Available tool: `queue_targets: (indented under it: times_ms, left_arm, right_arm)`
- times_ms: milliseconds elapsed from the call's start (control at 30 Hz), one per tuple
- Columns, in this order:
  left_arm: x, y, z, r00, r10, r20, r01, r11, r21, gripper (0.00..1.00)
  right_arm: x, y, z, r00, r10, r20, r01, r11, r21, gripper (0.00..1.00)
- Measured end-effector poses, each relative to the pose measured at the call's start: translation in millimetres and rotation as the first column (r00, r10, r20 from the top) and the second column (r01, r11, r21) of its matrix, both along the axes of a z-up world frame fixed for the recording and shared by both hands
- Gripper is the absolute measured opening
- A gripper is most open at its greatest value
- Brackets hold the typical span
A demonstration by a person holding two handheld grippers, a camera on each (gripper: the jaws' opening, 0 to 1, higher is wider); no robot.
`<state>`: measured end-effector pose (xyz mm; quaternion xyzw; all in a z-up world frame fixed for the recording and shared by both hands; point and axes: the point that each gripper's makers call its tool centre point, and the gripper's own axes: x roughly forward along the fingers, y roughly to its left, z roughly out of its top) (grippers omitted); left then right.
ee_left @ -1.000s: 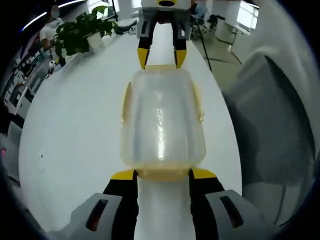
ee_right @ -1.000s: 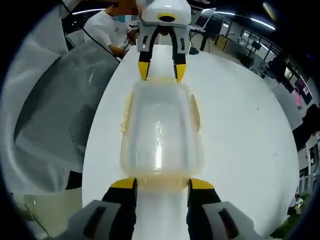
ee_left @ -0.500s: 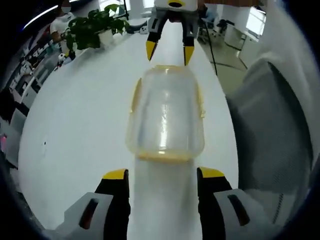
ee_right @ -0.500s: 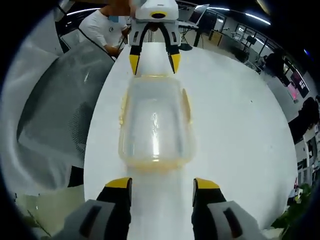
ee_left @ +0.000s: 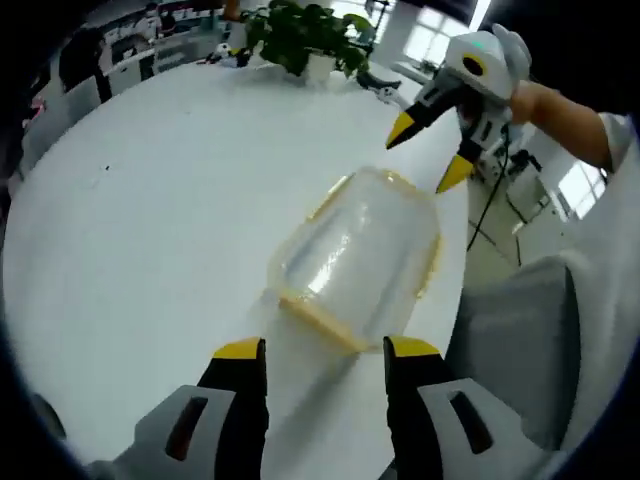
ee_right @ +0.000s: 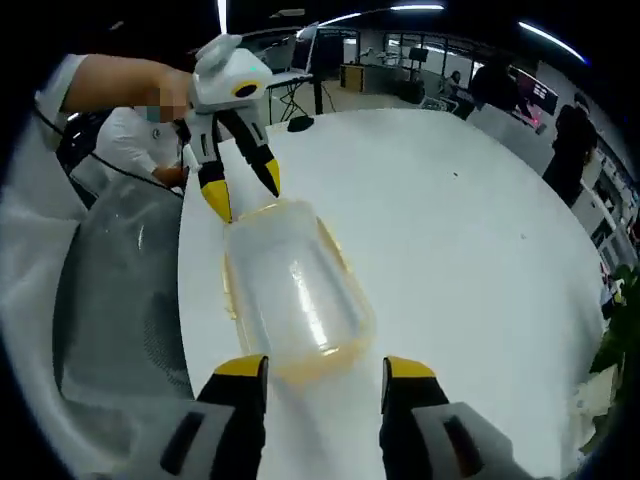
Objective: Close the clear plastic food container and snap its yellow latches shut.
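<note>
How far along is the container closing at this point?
Done: the lid sits on the clear container, and the yellow latches appear to lie flat against its sides. In hand: nothing; the left claw and the right claw are both open, clear of the container's ends. Left: whether every latch has snapped shut can't be confirmed.

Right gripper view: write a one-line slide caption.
Two open grippers, right and left, flank a lidded clear food container on a white table.
</note>
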<state>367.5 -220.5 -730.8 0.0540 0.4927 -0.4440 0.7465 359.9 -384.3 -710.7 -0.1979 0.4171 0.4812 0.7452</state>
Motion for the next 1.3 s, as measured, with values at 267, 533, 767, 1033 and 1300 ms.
queue_targets:
  times_ms: [267,533,767,1033,1300]
  left_arm:
    - [6.9,-6,7.7,0.983,0.179,-0.037,-0.180,0.982,-0.051,0.45]
    - [4.8,-15,-1.5,0.969,0.242,-0.045,-0.243,0.969,-0.035,0.45]
    - [-1.5,-23,-5.8,0.970,0.238,-0.040,-0.240,0.970,-0.031,0.45]
    - [0.7,-22,-7.9,0.953,0.299,-0.050,-0.300,0.953,-0.029,0.37]
    - [2.1,-25,-9.0,0.935,0.350,-0.060,-0.351,0.936,-0.021,0.35]
  right_arm:
    - [3,-3,-6.4,0.987,-0.158,-0.042,0.158,0.987,-0.010,0.43]
    - [4,3,-11.7,0.921,-0.371,-0.122,0.376,0.926,0.019,0.43]
    - [-1,13,-19.4,0.910,-0.389,-0.142,0.393,0.920,-0.007,0.39]
    - [-5,16,-25.7,0.893,-0.424,-0.150,0.423,0.905,-0.039,0.40]
    - [-5,19,-26.9,0.868,-0.477,-0.139,0.475,0.878,-0.049,0.39]
